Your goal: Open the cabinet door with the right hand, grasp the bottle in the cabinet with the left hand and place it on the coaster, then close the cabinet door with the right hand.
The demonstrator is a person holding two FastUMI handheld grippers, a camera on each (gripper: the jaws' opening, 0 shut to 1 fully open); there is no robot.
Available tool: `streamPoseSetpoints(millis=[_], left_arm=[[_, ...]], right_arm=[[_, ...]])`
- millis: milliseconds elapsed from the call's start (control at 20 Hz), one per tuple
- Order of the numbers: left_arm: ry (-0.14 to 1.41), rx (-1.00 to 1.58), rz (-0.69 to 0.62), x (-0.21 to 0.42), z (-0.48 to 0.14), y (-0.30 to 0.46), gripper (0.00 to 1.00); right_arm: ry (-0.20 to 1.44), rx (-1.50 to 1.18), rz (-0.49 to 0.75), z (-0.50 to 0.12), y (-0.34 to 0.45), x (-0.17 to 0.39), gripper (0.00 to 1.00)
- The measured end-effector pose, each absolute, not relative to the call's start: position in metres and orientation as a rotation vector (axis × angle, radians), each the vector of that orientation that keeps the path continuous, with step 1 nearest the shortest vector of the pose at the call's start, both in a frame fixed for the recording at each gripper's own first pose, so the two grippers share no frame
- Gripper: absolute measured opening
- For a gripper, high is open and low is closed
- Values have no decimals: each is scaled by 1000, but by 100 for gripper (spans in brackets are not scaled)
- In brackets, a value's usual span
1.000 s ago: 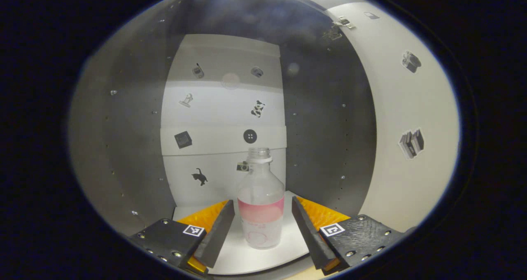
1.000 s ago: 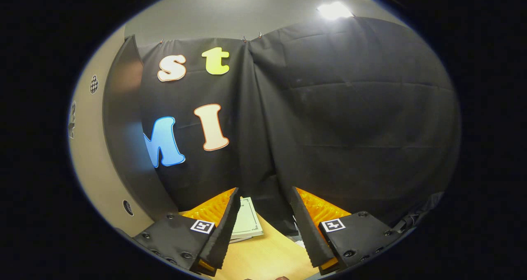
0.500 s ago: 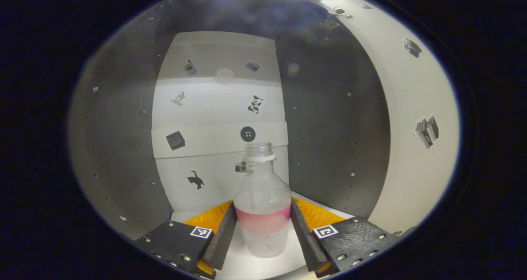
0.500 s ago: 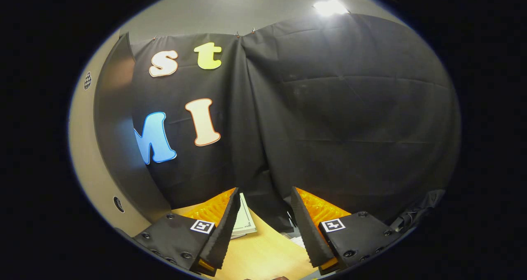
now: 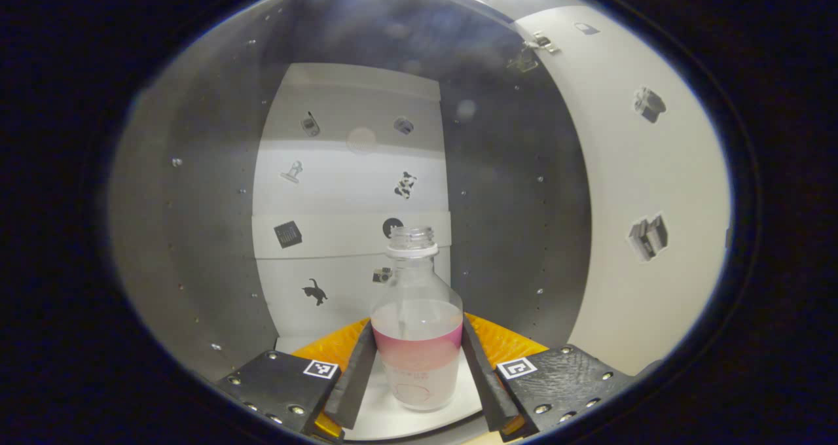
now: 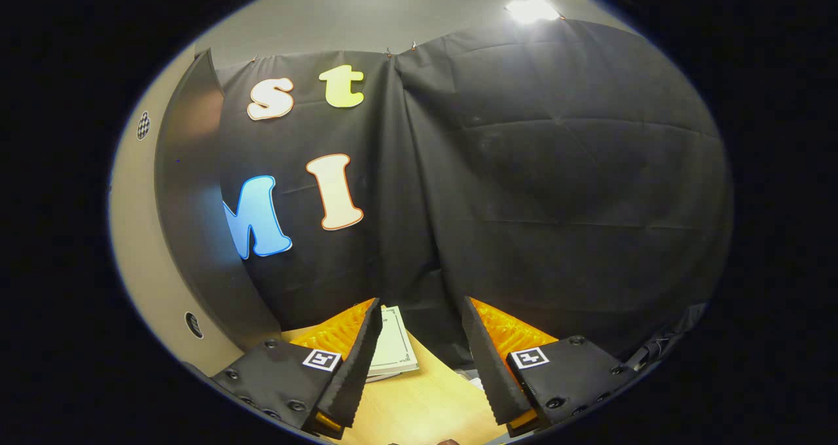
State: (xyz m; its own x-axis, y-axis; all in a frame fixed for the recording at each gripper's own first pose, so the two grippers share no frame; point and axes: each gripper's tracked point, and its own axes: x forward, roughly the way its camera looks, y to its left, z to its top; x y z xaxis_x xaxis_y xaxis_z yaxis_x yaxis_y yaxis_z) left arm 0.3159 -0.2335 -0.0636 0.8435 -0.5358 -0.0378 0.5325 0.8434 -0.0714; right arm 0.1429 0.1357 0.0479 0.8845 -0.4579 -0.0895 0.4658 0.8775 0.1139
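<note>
Left gripper view: cabinet point(image 5: 196, 222) interior, dark side walls, pale back panel with small stickers. Bottle point(image 5: 416, 327) upright at 6 o'clock, uncapped, pink band; appears just off the cabinet floor, hard to confirm. Left gripper point(image 5: 417, 350) clamped on it, both fingers against its sides. Cabinet door point(image 5: 648, 190) swung open at 3 o'clock.

Right gripper view: right gripper point(image 6: 418, 350) empty, fingers moderately apart, over wooden table point(image 6: 419, 409). Booklet point(image 6: 395, 350) at 6 o'clock.

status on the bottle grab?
Left gripper shut on bottle, inside the cabinet. Bottle upright, uncapped. Right gripper open, empty, over the table. Door open, nothing blocking.
</note>
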Motion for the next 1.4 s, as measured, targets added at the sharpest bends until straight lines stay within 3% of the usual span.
streamPoseSetpoints(millis=[400,450,550,950,1000,1350,1400], left_arm=[[37,-57,-558,247,-54,-178,72],[38,-69,-561,238,-57,-171,73],[44,-82,-560,220,-63,-154,72],[63,-64,-469,175,-89,-61,72],[62,-56,-456,170,-92,-48,72],[113,-145,-412,142,-157,15,72],[126,-146,-404,134,-171,26,72]], right_arm=[[20,120,-479,54,137,129,72],[11,119,-474,56,137,129,84],[11,117,-471,53,138,126,89],[24,114,-480,45,159,95,92],[29,120,-478,45,163,93,98],[44,141,-473,29,187,77,98],[45,145,-474,26,189,73,93]])
